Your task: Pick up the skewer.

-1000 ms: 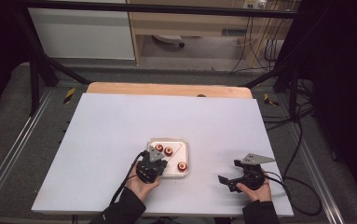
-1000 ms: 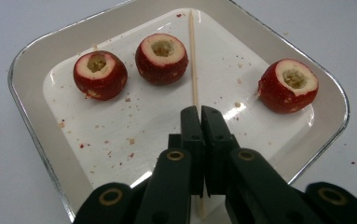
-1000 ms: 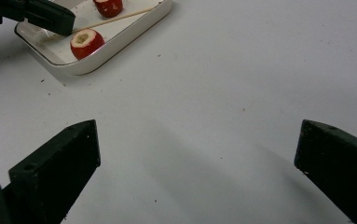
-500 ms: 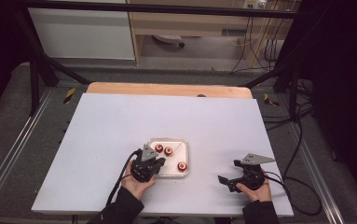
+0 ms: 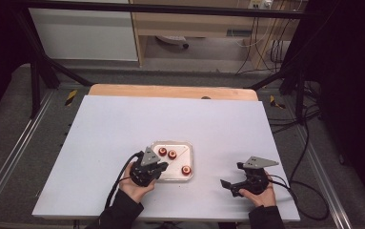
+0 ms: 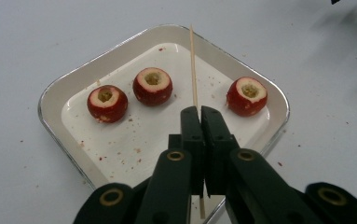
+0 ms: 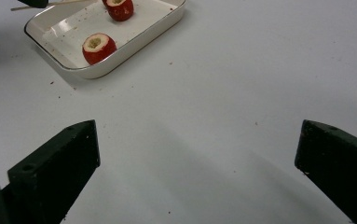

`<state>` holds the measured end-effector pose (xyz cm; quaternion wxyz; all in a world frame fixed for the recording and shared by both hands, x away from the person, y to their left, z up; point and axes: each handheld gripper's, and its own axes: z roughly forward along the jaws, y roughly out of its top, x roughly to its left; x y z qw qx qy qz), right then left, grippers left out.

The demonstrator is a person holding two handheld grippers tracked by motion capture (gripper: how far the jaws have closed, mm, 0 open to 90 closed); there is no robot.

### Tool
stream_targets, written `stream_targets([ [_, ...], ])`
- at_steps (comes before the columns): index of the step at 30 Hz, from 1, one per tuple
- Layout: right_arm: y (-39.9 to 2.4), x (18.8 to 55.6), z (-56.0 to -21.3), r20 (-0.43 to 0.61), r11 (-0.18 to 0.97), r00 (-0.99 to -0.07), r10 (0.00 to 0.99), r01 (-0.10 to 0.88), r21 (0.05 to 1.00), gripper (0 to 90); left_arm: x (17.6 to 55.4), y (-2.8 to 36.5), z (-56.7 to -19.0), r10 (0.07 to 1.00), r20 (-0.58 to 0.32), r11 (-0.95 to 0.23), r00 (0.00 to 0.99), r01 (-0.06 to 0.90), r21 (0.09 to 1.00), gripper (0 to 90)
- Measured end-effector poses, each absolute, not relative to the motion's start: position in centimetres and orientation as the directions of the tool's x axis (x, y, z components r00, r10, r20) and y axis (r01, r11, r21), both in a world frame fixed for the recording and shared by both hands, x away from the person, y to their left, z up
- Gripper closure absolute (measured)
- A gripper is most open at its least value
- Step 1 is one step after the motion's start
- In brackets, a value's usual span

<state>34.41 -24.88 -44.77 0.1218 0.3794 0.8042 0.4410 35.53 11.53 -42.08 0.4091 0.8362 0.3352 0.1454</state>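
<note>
Since a second ago: left gripper (image 5: pixel 147 168) drawn back from over the tray (image 5: pixel 188 147) toward the near edge of the table (image 5: pixel 104 124), now at the tray's near-left corner; right gripper (image 5: pixel 243 183) unmoved.

Nearest, along the table's front edge: two hands, one behind each gripper, with sleeves entering from below. Left gripper's jaws pressed together, clamped on a thin wooden skewer (image 6: pixel 193 70). Skewer's long end pointing forward out of the jaws, across the tray's white floor to its far rim; a short stub sticking out below the jaws toward the person.

Right gripper well apart from the tray, off to its right, jaws spread wide with nothing between them but bare table. Open tabletop all around it, and a broad clear strip between it and the tray.

Next, the tray: shallow, white, with rounded corners and a metallic rim, crumbs scattered inside. Three cored red fruits in it, hollow side up: left fruit (image 6: pixel 107 103) and middle fruit (image 6: pixel 152 86) close together on one side of the skewer, right fruit (image 6: pixel 247 95) alone on the other side. None touching the skewer or the rim.

Beyond the tray: wide bare table surface up to its far edge, then a wooden board's edge (image 5: pixel 170 90).
</note>
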Motion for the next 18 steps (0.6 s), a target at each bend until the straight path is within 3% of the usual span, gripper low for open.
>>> stream_targets([
  [18,-20.6,34.3,-43.4,-0.025,0.482,-0.747,0.664,0.404,0.778,1.5,35.8,13.3,-40.9,0.603,-0.027,-0.511,0.797,0.412,0.754,88.4],
])
